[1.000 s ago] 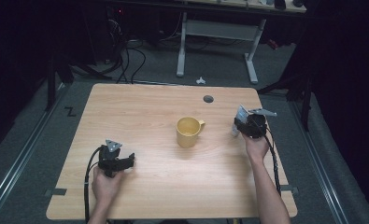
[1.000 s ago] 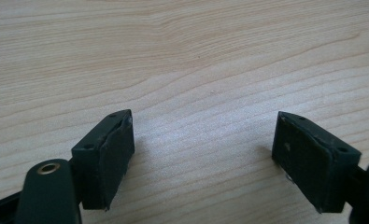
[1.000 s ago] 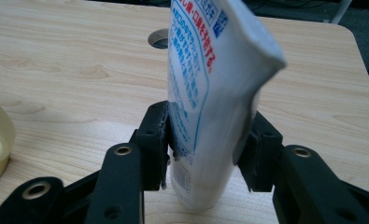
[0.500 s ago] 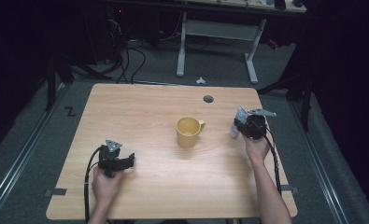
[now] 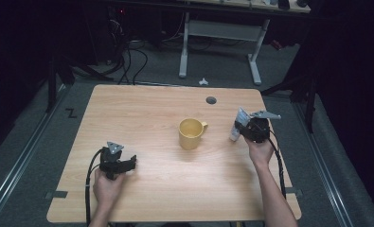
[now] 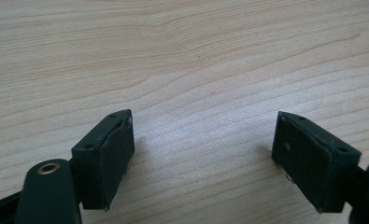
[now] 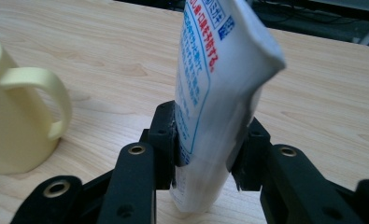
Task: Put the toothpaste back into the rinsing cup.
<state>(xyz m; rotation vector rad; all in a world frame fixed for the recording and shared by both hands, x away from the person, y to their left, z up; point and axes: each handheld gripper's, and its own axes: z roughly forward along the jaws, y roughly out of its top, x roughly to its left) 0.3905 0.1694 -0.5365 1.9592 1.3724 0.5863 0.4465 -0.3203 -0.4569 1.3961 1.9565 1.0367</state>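
- Currently the right gripper [image 7: 205,154] is clamped on a white squeeze tube [image 7: 215,93] with blue and red print; the tube stands roughly upright between the fingers, pinched low on its body, crimped end up.
- Yellow mug [image 5: 191,133] sits on the wooden table [image 5: 142,109], off to the side of the right fingers, handle turned toward them, not touching the tube.
- Left gripper [image 6: 205,158] has its jaws spread wide, nothing between them, just bare tabletop under the fingers.
- Likely step: carry the tube over to the mug. Keep the squeeze steady, since the soft wall is already dented at the pads; lift clear of the rim before moving across, and lower it vertically.
- Right gripper view resolves the grip point and print; high view [image 5: 235,124] gives the tube-to-mug gap and the left gripper [image 5: 128,163] parked near the front edge.
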